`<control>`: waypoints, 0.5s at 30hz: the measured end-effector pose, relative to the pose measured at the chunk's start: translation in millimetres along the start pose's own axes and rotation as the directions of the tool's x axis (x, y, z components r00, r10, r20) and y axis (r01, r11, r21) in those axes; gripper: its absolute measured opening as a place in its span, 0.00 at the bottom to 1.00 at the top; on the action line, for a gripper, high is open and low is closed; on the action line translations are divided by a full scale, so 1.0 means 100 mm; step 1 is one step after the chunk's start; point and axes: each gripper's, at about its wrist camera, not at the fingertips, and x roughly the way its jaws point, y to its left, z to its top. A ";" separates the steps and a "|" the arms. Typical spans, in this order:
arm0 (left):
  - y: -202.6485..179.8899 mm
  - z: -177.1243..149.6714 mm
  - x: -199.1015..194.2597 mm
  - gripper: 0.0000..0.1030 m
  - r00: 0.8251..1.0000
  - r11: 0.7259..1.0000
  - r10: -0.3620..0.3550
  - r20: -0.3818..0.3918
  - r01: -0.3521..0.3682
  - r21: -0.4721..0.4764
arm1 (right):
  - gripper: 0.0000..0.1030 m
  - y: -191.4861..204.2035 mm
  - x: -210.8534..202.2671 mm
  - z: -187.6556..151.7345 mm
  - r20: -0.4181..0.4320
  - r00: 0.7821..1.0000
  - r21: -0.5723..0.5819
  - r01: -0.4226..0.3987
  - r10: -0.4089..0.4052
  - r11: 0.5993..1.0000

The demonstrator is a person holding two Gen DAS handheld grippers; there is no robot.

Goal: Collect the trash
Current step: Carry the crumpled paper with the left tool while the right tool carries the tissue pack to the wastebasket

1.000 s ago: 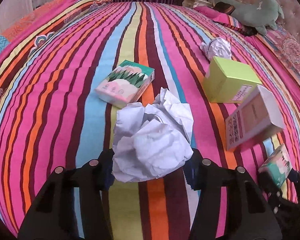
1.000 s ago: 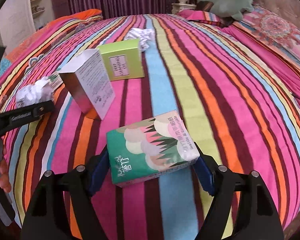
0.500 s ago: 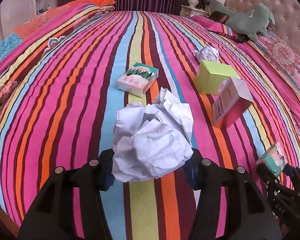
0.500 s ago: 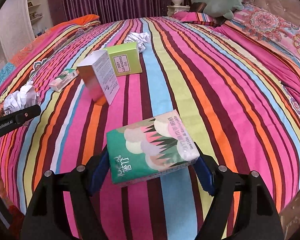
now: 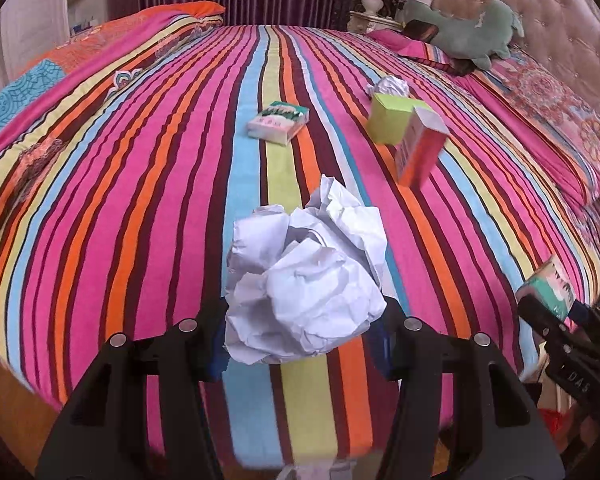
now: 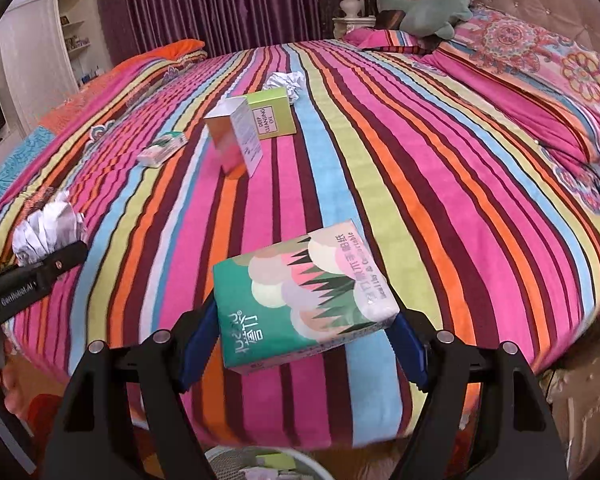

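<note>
My left gripper (image 5: pixel 302 344) is shut on a crumpled white paper ball (image 5: pixel 304 284), held above the near edge of the striped bed (image 5: pixel 140 200). My right gripper (image 6: pixel 304 340) is shut on a green tissue pack (image 6: pixel 300 304), also above the bed's near edge. Each gripper shows in the other's view: the right one with its pack (image 5: pixel 552 292), the left one with its paper ball (image 6: pixel 46 234). On the bed lie a second tissue pack (image 5: pixel 278 122), a lime-green box (image 5: pixel 392 118), a pink-and-white box (image 5: pixel 418 150) and another paper ball (image 5: pixel 392 86).
A white bin rim (image 6: pixel 260 464) with litter inside shows below the right gripper at the foot of the bed. Pillows (image 6: pixel 540 80), a green plush toy (image 5: pixel 468 32) and a padded headboard (image 5: pixel 560 20) are at the far right. Purple curtains hang behind.
Both grippers have pulled back and up from the bed with their loads. The bed's near edge and the bin have come into view; the items left on the bed look smaller.
</note>
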 end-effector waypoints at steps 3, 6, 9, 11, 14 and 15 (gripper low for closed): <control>0.00 -0.21 -0.16 0.52 1.000 1.000 -0.014 -0.005 0.014 0.014 | 0.70 0.00 -0.15 -0.14 0.007 1.000 0.006 -0.012 0.012 1.000; -0.02 -0.45 -0.30 0.52 1.000 0.999 -0.013 -0.017 0.014 0.048 | 0.70 0.00 -0.32 -0.30 0.015 1.000 0.004 -0.018 0.018 1.000; -0.03 -0.72 -0.45 0.52 0.999 0.998 -0.022 -0.029 0.024 0.059 | 0.70 0.03 -0.46 -0.47 0.016 0.999 0.002 -0.029 0.029 1.000; -0.05 -0.87 -0.52 0.52 0.999 0.997 -0.029 -0.037 0.031 0.064 | 0.70 0.04 -0.53 -0.59 0.004 0.999 0.005 -0.042 0.042 0.999; -0.10 -1.10 -0.62 0.52 0.998 0.996 -0.038 -0.056 0.042 0.080 | 0.70 0.09 -0.58 -0.75 -0.038 0.999 -0.005 -0.038 0.038 0.999; -0.11 -1.18 -0.64 0.52 0.997 0.995 -0.041 -0.064 0.047 0.084 | 0.70 0.10 -0.57 -0.83 -0.064 0.997 0.005 -0.048 0.048 0.999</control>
